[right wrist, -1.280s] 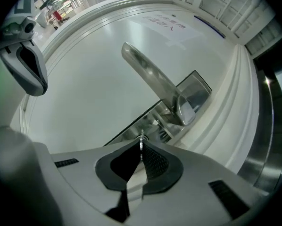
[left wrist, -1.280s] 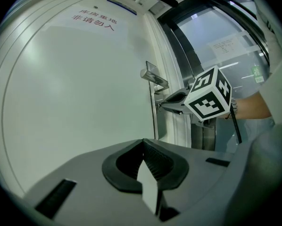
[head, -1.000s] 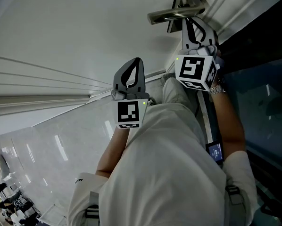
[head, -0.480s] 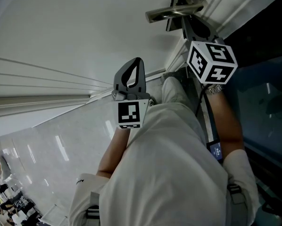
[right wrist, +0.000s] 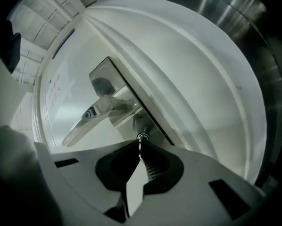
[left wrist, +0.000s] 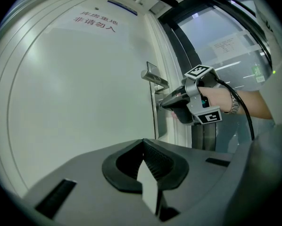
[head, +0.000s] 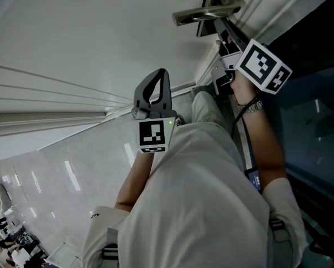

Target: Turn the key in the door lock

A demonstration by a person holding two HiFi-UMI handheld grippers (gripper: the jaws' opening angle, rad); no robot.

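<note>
The white door [head: 89, 27] carries a metal lever handle [head: 203, 17] on a long lock plate [right wrist: 124, 100]. Just below the lever sits the lock cylinder [right wrist: 142, 137]. My right gripper [right wrist: 140, 144] is level with the cylinder and shut on the key, of which only a thin metal edge shows between the pads. It also appears in the head view as the right gripper [head: 219, 40] and in the left gripper view [left wrist: 161, 104], nose against the door edge. My left gripper [head: 164, 71] is held back from the door, shut and empty.
A dark frame with glass panels [head: 312, 94] stands right of the door. A blue notice with red print [left wrist: 96, 21] is high on the door. Glossy floor [head: 55, 172] spreads below, with small figures of people far off at the lower left.
The right gripper has rolled about its own axis at the lock; its marker cube has swung from the left of the hand to the right. The left gripper has stayed still.
</note>
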